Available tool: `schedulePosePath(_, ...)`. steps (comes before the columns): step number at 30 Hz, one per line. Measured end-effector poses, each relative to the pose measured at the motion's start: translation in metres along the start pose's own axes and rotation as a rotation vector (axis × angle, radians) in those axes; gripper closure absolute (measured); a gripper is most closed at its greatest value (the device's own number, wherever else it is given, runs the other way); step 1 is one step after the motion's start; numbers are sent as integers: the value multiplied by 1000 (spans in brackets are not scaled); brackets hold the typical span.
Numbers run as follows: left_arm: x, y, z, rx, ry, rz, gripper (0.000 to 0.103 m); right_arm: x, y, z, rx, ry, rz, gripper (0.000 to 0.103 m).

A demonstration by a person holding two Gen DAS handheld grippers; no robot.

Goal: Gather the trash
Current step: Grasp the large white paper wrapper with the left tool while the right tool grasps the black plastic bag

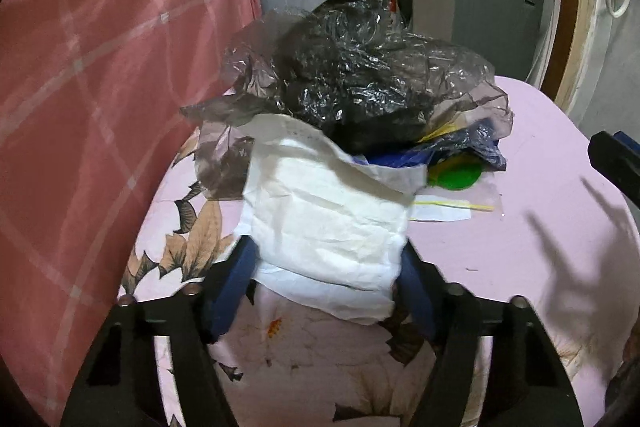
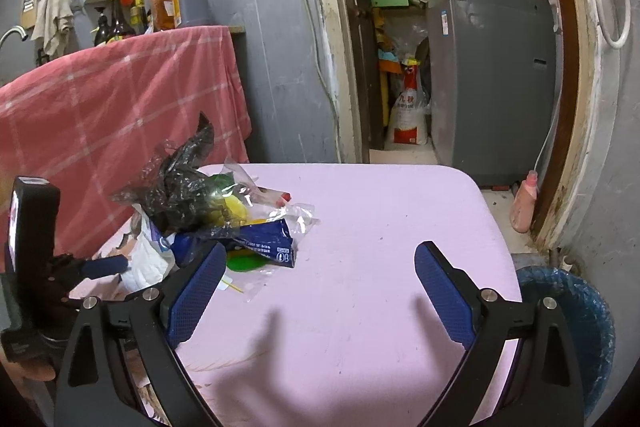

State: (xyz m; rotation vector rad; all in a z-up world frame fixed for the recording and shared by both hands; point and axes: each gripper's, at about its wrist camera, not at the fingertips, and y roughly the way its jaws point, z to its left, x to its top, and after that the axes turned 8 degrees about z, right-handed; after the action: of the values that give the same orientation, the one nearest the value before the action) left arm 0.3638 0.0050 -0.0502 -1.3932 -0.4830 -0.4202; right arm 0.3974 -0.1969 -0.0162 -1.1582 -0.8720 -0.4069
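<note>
A heap of trash lies on the pink table (image 1: 520,227): crumpled black plastic bag (image 1: 352,79), a white paper wrapper (image 1: 328,219), a blue packet (image 2: 260,237), a green lid (image 1: 456,177) and clear plastic (image 2: 292,215). My left gripper (image 1: 328,267) has its blue pads on either side of the white wrapper and grips it. In the right wrist view the left gripper (image 2: 104,265) shows at the left, at the wrapper (image 2: 148,259). My right gripper (image 2: 320,283) is open and empty above the bare table, right of the heap.
A red checked cloth (image 1: 100,107) hangs over something left of the table. A bin lined with a blue bag (image 2: 576,323) stands on the floor at the table's right. A grey washing machine (image 2: 492,83) and a pink bottle (image 2: 524,203) are behind.
</note>
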Motion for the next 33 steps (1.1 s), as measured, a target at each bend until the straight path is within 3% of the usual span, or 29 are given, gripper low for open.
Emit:
schedulePosePath(4,-3,-4,0,-4,10,-20,62,1,3,3,1,-9,8,7)
schedulePosePath(6,-6,-8,0,-5,8,-33,77,1,4,4,3,-16,10,7)
schedulePosePath(12,-13,-23,13,-44,-65,-88,92,3,8,13,13,-49,27,9)
schedulePosePath(26,-39,-44,69,-210,-254,-176,99,19,38,70,113,-160,97,12)
schedulePosePath(33,-45,-59,75,-222,-288,-197,100,37,56,99,107,-224,87,18)
